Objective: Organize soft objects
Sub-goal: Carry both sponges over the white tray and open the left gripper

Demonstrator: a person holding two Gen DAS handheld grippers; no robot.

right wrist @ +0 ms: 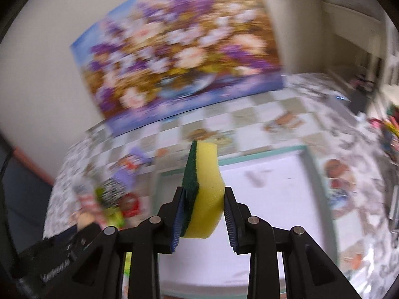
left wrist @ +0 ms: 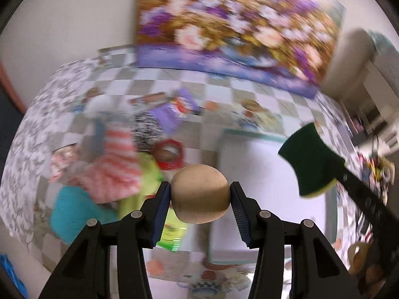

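Observation:
My left gripper [left wrist: 200, 194] is shut on a tan soft ball [left wrist: 200, 193] and holds it above the table. My right gripper [right wrist: 203, 201] is shut on a yellow sponge with a green scouring side [right wrist: 205, 194]; the sponge also shows in the left wrist view [left wrist: 311, 164], up at the right. A white tray with a teal rim [left wrist: 249, 134] lies on the table below both grippers, and it shows in the right wrist view [right wrist: 306, 159] too. A heap of soft things lies left of it: a pink striped cloth [left wrist: 114, 164], a lime cloth [left wrist: 147, 172] and a teal pad [left wrist: 72, 211].
The table has a checked, pictured cloth [left wrist: 174, 87]. A floral picture [left wrist: 234, 25] leans on the wall at the back. A red ring-shaped item [left wrist: 169, 154], a black-and-white patterned item [left wrist: 146, 129] and a purple packet [left wrist: 172, 114] lie by the heap. Clutter stands at the right edge [right wrist: 389, 129].

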